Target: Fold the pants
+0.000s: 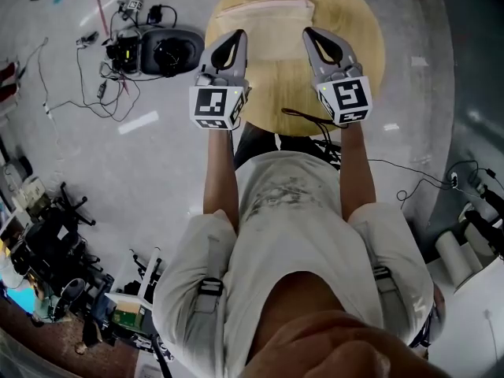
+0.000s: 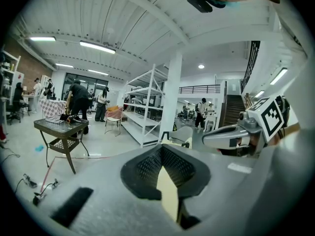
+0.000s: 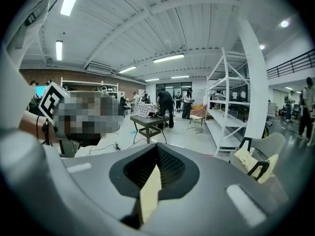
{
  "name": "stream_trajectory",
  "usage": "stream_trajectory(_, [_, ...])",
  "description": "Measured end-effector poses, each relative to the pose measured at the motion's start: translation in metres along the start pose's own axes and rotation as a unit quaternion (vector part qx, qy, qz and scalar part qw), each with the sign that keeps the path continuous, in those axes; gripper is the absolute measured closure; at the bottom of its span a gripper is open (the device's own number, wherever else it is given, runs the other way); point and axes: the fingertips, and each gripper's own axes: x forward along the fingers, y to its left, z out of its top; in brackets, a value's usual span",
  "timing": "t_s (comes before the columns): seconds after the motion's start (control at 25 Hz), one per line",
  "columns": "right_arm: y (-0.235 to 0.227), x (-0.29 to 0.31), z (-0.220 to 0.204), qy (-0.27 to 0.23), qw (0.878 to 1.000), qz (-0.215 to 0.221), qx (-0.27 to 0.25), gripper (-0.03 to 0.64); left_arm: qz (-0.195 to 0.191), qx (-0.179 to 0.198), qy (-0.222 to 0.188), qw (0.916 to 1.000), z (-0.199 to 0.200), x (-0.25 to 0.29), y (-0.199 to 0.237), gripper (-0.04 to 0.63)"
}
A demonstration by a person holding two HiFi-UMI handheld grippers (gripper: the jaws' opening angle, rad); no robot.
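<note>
- Grey floor (image 1: 157, 156): spread around the table on all sides, seen from above in the head view.
- Round wooden table (image 1: 370, 46): at top centre of the head view, directly ahead of the person.
- Pants (image 1: 264, 18): pale beige, folded into a compact flat rectangle, lying on the far half of the table, long edge across the view.
- Left gripper (image 1: 235, 35): held out over the near half of the table, tip over the left end of the pants as seen from the head. Clenched, jaws together at the tip (image 2: 161, 146), nothing clamped between them. Contact with the pants not determinable.
- Right gripper (image 1: 310, 32): held parallel to the left, a clear gap apart, tip over the right end of the pants. Clenched likewise, jaws meeting at the tip (image 3: 156, 146), nothing gripped. Also visible at the right of the left gripper view (image 2: 231, 135).
- Black rounded case (image 1: 169, 52): on the floor just left of the table.
- Loose cables (image 1: 87, 85): strewn on the floor left of the case.
- White shelving rack (image 2: 142, 107) and a dark-topped side table (image 2: 61, 129): well beyond, in the background of both gripper views.
</note>
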Motion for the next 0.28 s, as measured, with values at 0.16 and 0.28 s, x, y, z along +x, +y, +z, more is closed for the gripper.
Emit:
stream_trajectory(0.16, [0.0046, -0.0022, 0.0072, -0.001, 1.000, 0.000, -0.004, 0.611, -0.001, 0.001, -0.002, 1.0000, 0.0057, -0.0051, -0.0005, 0.588])
stream_trajectory(0.28, [0.0080, -0.0005, 0.0104, 0.000, 1.000, 0.001, -0.006, 0.611, 0.000, -0.001, -0.002, 1.0000, 0.0076, -0.0077, 0.0027, 0.588])
